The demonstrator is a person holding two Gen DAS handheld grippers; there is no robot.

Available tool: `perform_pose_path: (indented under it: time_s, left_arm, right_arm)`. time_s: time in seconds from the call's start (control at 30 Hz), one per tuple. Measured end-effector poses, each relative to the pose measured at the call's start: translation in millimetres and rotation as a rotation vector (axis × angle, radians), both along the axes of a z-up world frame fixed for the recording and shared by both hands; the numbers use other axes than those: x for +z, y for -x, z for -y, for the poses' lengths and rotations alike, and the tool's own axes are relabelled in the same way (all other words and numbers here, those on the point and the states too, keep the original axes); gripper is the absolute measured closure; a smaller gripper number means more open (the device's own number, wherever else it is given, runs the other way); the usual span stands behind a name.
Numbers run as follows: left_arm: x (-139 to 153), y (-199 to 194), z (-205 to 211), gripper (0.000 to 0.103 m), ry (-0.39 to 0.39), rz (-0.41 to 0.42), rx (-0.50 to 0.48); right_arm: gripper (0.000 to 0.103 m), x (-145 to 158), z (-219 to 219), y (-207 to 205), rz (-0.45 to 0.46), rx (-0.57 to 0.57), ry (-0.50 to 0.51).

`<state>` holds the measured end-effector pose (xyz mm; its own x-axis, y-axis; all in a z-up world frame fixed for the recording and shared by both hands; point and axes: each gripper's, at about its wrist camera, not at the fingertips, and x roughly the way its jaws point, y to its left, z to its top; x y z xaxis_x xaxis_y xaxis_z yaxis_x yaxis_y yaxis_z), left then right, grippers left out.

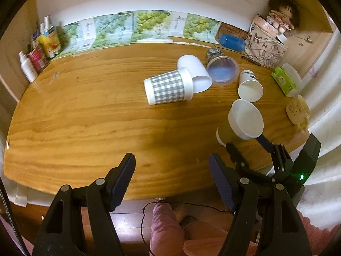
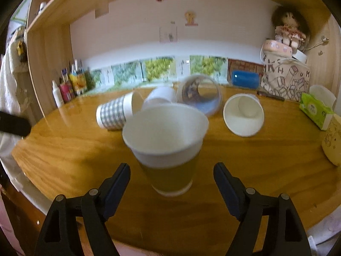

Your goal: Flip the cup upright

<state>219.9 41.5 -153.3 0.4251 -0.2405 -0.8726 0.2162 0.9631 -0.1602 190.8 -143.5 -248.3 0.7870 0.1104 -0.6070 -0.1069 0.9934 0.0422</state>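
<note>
Five cups are visible on the wooden table, described here from left to right. The left gripper hovers over the near edge of the table with its jaws spread wide and nothing between them. Beyond it, near the table centre, a checked cup lies on its side with its base toward the left. A plain white cup lies on its side just behind the checked cup, touching it. A clear plastic cup lies on its side immediately to the right of the white cup, mouth toward the camera. Further right, a white printed cup also lies on its side, mouth toward the near edge.

The task cup, a green-banded paper cup, stands upright on its base near the front right of the table, mouth up. In the right wrist view it sits centred between the two fingers of the right gripper, which is released: both jaws stand clear of the cup wall with a visible gap on each side. The cup appears slightly blurred in this view.

At the far right of the table stand a green tissue pack and a cream mug. A printed tote bag with a doll above it occupies the back right corner
</note>
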Motion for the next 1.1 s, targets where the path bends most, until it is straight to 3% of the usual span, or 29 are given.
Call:
perform_pose_path:
  time_s: [0.33,0.6,0.7,0.9,1.1]
  left_arm:
    - [-13.6,-34.4,16.5,0.028,-0.001,-0.079,-0.073]
    - [-5.2,-49.2,22.0,0.028,0.035,-0.117,-0.046]
    - [1.5,-49.5,23.6,0.028,0.038,-0.105,-0.013]
    - [24.9,-36.9,28.5,0.028,0.006,-0.053,0.079]
    - [57.3,-4.6,34.5,0.028,-0.025,0.023,0.153]
  right_arm:
    - [0.021,4.5,10.0,7.7,-0.221,0.003,0.096]
    - [0.020,41.7,25.7,-1.3,-0.348,-0.071,0.065]
    - [0.018,63.9,34.0,-6.1,-0.349,-0.095,0.046]
    - [0.015,102.4,40.6,-8.8,-0.346,-0.086,0.104]
    - [0.015,141.3,40.8,4.2,-0.345,-0.048,0.095]
